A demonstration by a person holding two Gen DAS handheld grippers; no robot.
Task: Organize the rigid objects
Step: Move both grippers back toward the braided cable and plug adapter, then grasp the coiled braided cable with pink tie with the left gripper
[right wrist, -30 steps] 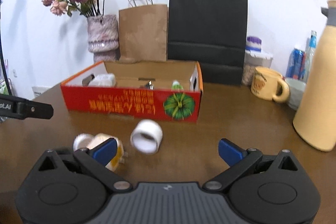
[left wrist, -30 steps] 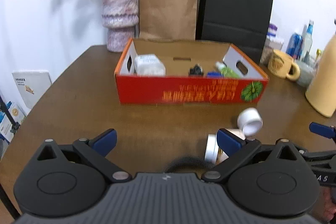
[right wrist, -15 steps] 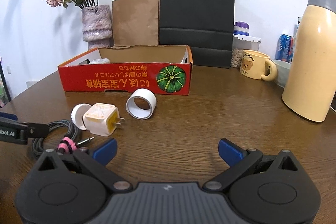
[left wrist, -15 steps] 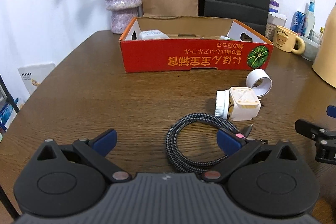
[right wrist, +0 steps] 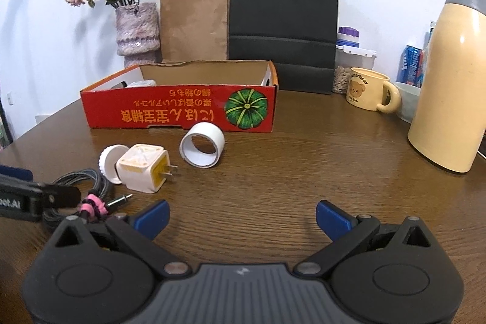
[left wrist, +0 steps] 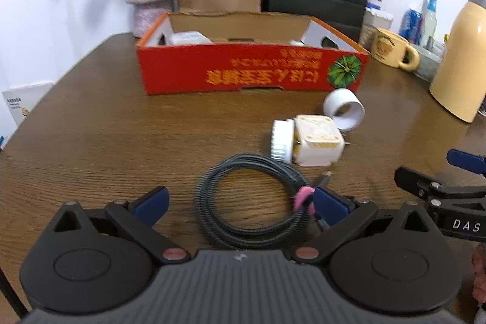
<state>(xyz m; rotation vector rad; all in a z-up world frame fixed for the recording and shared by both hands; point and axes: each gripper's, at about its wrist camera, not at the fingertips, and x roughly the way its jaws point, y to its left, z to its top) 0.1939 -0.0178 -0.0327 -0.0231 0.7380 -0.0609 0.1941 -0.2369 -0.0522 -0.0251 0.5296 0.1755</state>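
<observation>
Both grippers are spread wide and holding nothing. The left gripper (left wrist: 240, 202) hovers low over the coiled cable (left wrist: 252, 199), which lies on the wooden table (left wrist: 91, 141) in front of the red box (left wrist: 252, 72). The white plug adapter (left wrist: 316, 144) sits in front of the box too, touching a white cap (left wrist: 281, 140), with the tape roll (left wrist: 344, 110) just in front of the box's pumpkin corner. The right gripper (right wrist: 241, 219) hangs over bare table, further out from the box.

On the tabletop (right wrist: 273, 172), a coiled cable (left wrist: 252, 202) lies nearest, a plug adapter (left wrist: 316, 144) and tape roll (left wrist: 344, 108) beyond, the box (left wrist: 252, 72) farthest.
</observation>
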